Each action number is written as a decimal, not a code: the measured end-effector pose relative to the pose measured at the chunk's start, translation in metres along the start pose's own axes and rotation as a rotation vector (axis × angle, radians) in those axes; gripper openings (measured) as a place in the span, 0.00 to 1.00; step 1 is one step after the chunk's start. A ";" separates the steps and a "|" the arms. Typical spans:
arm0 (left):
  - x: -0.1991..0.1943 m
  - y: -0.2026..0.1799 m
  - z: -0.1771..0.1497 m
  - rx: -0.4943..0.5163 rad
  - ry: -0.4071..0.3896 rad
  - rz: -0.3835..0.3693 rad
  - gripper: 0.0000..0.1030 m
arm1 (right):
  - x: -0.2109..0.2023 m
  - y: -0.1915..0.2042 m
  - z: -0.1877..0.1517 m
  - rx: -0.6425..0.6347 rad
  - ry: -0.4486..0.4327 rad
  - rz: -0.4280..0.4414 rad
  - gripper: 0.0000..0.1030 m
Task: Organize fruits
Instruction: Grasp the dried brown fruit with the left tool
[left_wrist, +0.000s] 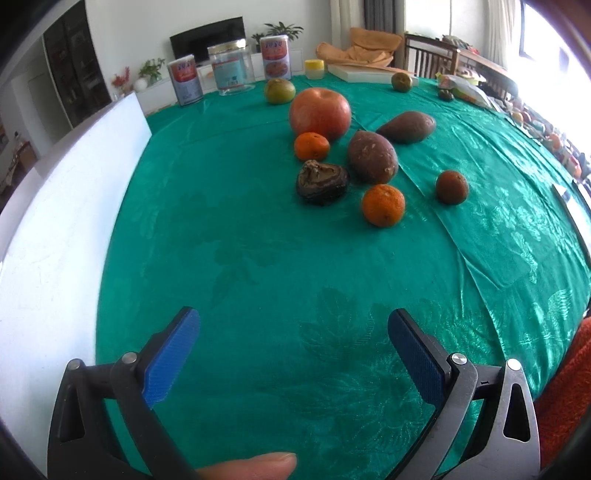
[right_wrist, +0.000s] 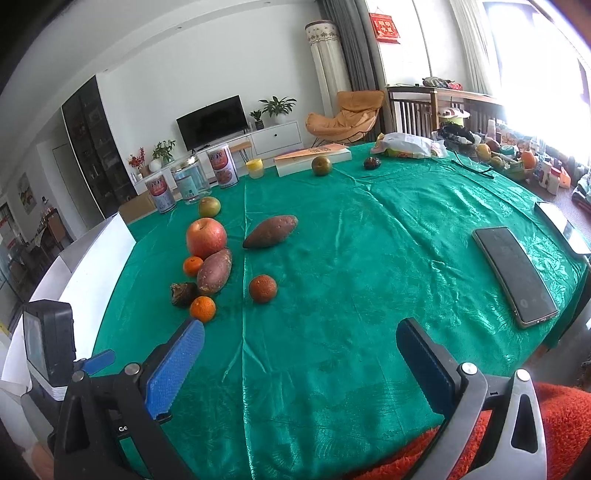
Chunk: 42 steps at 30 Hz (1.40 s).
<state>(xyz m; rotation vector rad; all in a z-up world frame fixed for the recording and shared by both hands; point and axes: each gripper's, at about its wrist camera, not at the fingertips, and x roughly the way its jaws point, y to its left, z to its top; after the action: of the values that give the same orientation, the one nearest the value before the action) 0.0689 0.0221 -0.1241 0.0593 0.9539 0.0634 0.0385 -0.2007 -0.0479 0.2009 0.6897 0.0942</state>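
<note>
A red apple (left_wrist: 320, 113) (right_wrist: 206, 237), two small oranges (left_wrist: 311, 146) (left_wrist: 383, 205), a darker orange fruit (left_wrist: 451, 187) (right_wrist: 263, 288), two sweet potatoes (left_wrist: 372, 156) (left_wrist: 407, 126) and a shrivelled dark fruit (left_wrist: 321, 182) lie grouped on the green tablecloth (left_wrist: 258, 266). Two green fruits (left_wrist: 279, 91) (left_wrist: 401, 81) lie farther back. My left gripper (left_wrist: 293, 345) is open and empty, well short of the group. My right gripper (right_wrist: 301, 363) is open and empty; the near orange (right_wrist: 202, 308) lies just beyond its left finger.
A white box (left_wrist: 55, 221) stands along the table's left edge. Cans (left_wrist: 185, 79), a glass jar (left_wrist: 231, 68) and a yellow cup (left_wrist: 314, 68) stand at the back. A black phone (right_wrist: 513, 275) lies at the right. A book (right_wrist: 314, 157) and a bag (right_wrist: 406, 146) lie far back.
</note>
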 end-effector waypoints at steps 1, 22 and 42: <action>0.004 0.000 0.001 0.001 0.011 -0.004 1.00 | 0.002 0.001 0.000 -0.001 0.004 0.000 1.00; 0.033 0.042 0.044 -0.203 0.088 -0.182 0.98 | -0.005 0.001 -0.002 -0.003 -0.011 0.041 1.00; 0.069 0.015 0.083 0.016 -0.004 -0.135 0.96 | 0.003 -0.004 -0.003 0.031 0.019 0.038 1.00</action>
<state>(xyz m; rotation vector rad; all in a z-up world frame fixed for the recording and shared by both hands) 0.1764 0.0403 -0.1312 0.0093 0.9527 -0.0688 0.0392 -0.2038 -0.0528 0.2431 0.7065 0.1220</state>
